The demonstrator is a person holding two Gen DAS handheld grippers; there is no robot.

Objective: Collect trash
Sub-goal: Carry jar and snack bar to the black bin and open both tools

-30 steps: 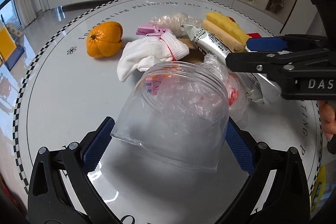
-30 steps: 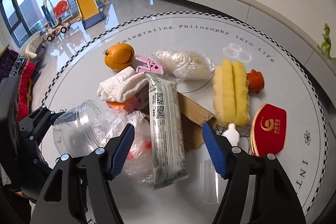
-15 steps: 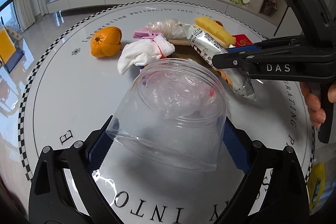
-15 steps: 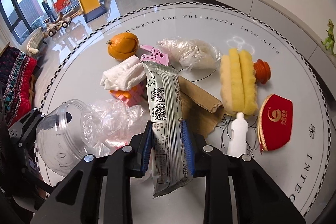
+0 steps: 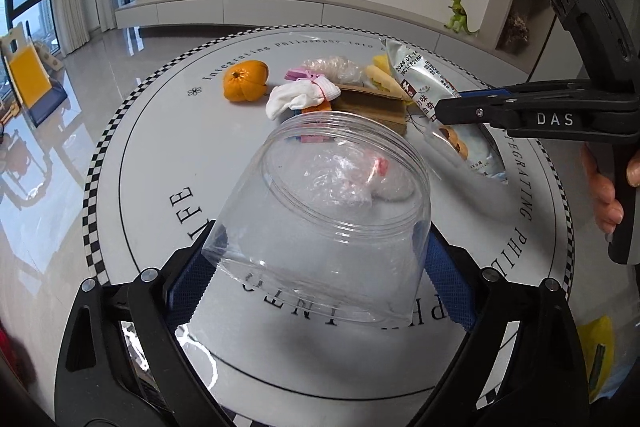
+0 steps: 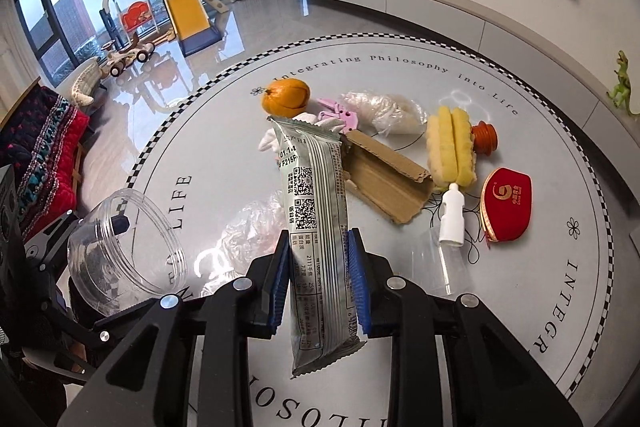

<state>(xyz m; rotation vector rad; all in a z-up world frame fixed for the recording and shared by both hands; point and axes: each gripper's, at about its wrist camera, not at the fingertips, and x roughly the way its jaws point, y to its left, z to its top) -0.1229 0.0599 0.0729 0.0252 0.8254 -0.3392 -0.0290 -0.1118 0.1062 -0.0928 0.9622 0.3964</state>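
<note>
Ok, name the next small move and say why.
Probably carry the wrapper over the mouth of the jar. The right gripper is shut on it, clear of the table, and the left gripper holds the jar, mouth open, beside it.

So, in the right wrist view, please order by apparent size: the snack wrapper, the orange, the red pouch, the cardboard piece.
1. snack wrapper, though it is nearest the camera
2. cardboard piece
3. red pouch and orange: too close to rank; the orange lies farther away.
</note>
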